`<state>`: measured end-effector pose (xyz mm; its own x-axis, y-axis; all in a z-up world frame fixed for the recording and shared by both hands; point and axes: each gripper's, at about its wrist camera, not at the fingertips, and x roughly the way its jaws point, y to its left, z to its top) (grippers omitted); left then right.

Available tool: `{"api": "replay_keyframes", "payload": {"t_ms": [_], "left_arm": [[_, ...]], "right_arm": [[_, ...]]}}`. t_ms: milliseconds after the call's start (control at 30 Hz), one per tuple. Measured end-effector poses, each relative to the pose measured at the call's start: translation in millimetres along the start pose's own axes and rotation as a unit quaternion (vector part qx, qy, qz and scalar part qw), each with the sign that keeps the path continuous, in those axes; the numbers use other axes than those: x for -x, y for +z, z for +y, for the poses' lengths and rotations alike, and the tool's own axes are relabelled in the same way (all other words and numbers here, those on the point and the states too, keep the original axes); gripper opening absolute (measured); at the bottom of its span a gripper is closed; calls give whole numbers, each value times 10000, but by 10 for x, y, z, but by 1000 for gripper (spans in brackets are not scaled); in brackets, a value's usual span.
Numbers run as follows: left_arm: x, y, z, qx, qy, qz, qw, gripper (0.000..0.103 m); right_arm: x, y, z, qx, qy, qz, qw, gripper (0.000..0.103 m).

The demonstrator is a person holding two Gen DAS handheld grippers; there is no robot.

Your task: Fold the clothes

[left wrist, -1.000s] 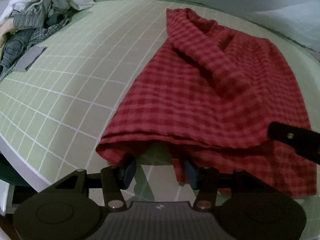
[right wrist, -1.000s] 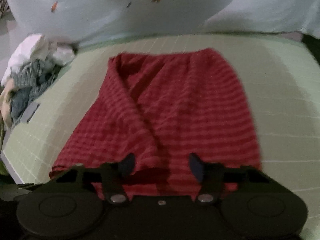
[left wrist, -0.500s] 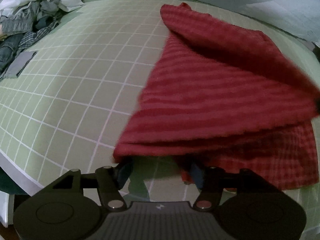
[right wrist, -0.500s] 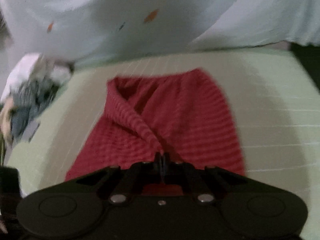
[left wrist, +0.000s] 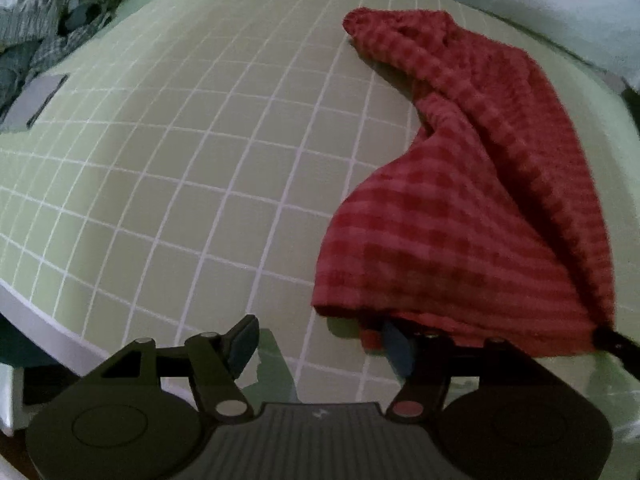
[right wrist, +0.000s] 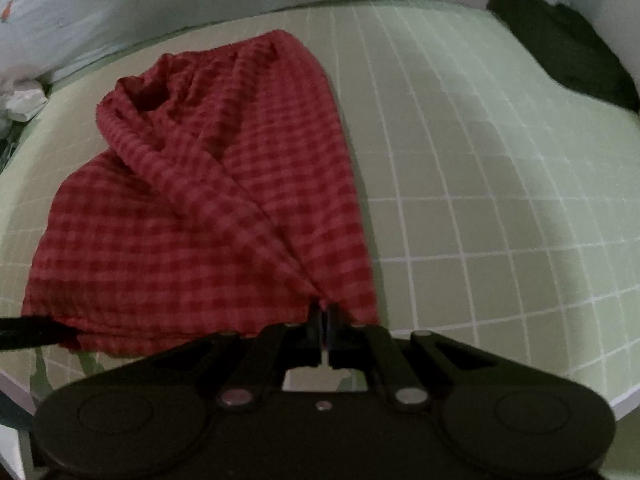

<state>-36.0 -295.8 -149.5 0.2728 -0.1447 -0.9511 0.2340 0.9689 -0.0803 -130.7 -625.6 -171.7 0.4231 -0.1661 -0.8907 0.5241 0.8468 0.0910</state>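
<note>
Right wrist view: the right gripper (right wrist: 324, 322), gaping a second ago, now pinches the red checked cotton garment's (right wrist: 208, 216) near hem at bottom centre and lifts it for a fold, while the left gripper (left wrist: 320, 344) waits wide open.

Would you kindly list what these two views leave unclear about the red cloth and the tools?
- Left wrist view: the red checked cloth drapes over the left tool's right finger, hiding any contact.
- Right wrist view: the right tool covers the pinched cloth edge.
- Left wrist view: clothes pile cropped by the edge.

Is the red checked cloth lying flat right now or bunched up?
Bunched: the red checked cloth gathers in ridges toward the shut right gripper pinching its near edge.
</note>
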Motion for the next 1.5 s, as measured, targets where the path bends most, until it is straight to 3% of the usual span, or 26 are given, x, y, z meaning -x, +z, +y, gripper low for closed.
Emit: {"api": "replay_keyframes", "payload": {"t_ms": [133, 200, 300, 367, 500, 600, 767, 1000, 1100, 1300, 1400, 1500], "left_arm": [[214, 57, 110, 235, -154, -179, 9994, 73], [312, 106, 156, 313, -164, -342, 9988, 74], [386, 217, 190, 301, -87, -647, 9974, 76], [364, 311, 220, 296, -67, -746, 9968, 78], [276, 543, 315, 298, -127, -698, 9970, 78], [208, 751, 395, 179, -155, -734, 9970, 78], [14, 1121, 627, 87, -221, -686, 9974, 79], [-330, 1575, 883, -199, -304, -535, 9979, 79], [-470, 1712, 984, -349, -340, -442, 9978, 79], [-629, 1963, 1160, -501, -307, -374, 9976, 79], [-676, 2065, 1201, -462, -344, -322, 9978, 79], [-695, 2131, 1165, -524, -347, -321, 9975, 79]], "right_arm": [[-54, 27, -20, -60, 44, 164, 9998, 4], [-49, 56, -15, -90, 51, 216, 9997, 11], [74, 134, 44, -84, 15, 25, 10000, 39], [170, 204, 143, 21, -160, -279, 9995, 66], [245, 432, 493, 355, -480, -859, 9945, 75], [255, 594, 820, 484, -371, -1253, 9902, 82], [79, 843, 1525, 796, -356, -1562, 9839, 82], [-240, 1023, 2316, 1123, -677, -1587, 9786, 82], [-386, 1027, 2563, 1259, -788, -1565, 9764, 76], [-592, 971, 2974, 1831, -916, -1546, 9665, 58], [-668, 960, 3068, 2226, -933, -1475, 9592, 43], [-755, 994, 3062, 2394, -914, -1300, 9578, 12]]}}
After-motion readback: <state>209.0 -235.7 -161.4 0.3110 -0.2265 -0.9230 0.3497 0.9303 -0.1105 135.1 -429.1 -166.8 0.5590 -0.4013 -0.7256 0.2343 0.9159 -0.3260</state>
